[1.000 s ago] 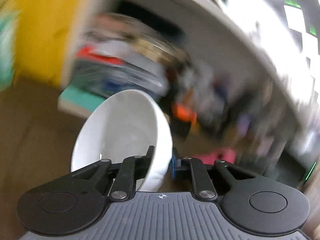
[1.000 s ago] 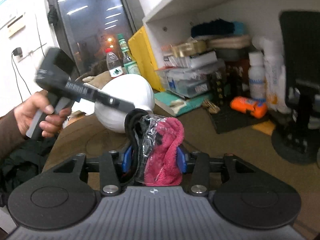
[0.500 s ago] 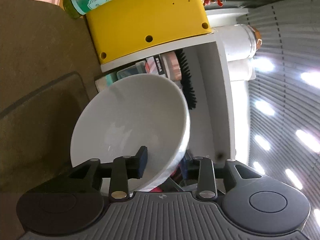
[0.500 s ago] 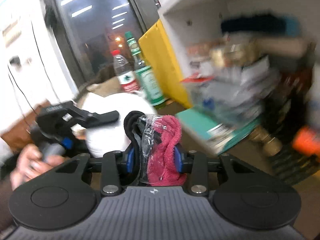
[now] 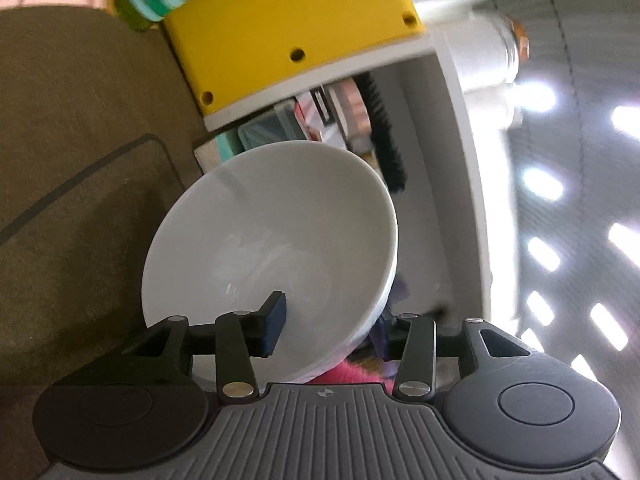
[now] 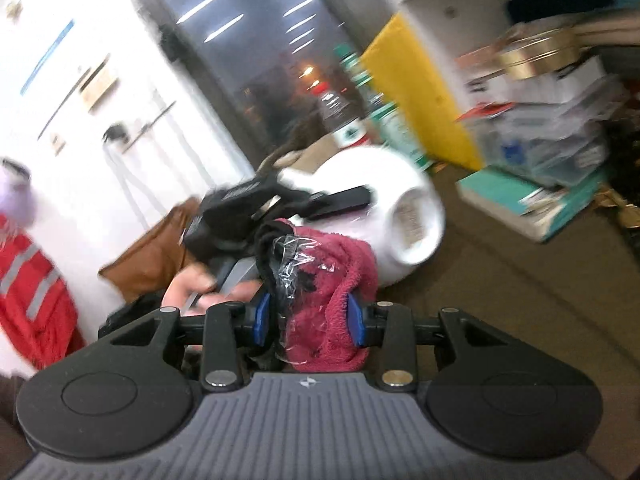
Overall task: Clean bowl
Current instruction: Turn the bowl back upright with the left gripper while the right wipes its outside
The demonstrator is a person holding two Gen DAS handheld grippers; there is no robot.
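**So, bowl's mouth faces the wrong gripper for wiping**

Starting on the left: the left gripper [image 5: 328, 326] straddles the wall of the glossy white ceramic bowl [image 5: 272, 232], one pad inside at about 8 o'clock of the rim and the other outside. Those jaws have just been opening. The inner pad looks to stand off the glaze, so I'd call it a loose straddle rather than a pinch. The bowl is tipped on its side above the brown tabletop [image 5: 72, 160], with its mouth aimed back at the left camera.

Moving right, the right gripper [image 6: 309, 316] is clamped on a fuzzy magenta cloth [image 6: 340, 280] that has a scrap of clear plastic film [image 6: 296, 256] stuck to it. From there the bowl sits at roughly 1 o'clock, just beyond the cloth, but it shows the cloth its foot ring. So the bowl's axis runs roughly from one gripper to the other, open end away from the cloth. The right hand is nearer the underside only, and my guess is the cloth has to come round the rim, or the bowl has to turn.

Writing-wise there's not much. There's a label inside the foot ring, one on the green bottle [image 6: 394, 120] by the yellow panel [image 6: 420, 92], and notices on the wall, all too blurred to read.
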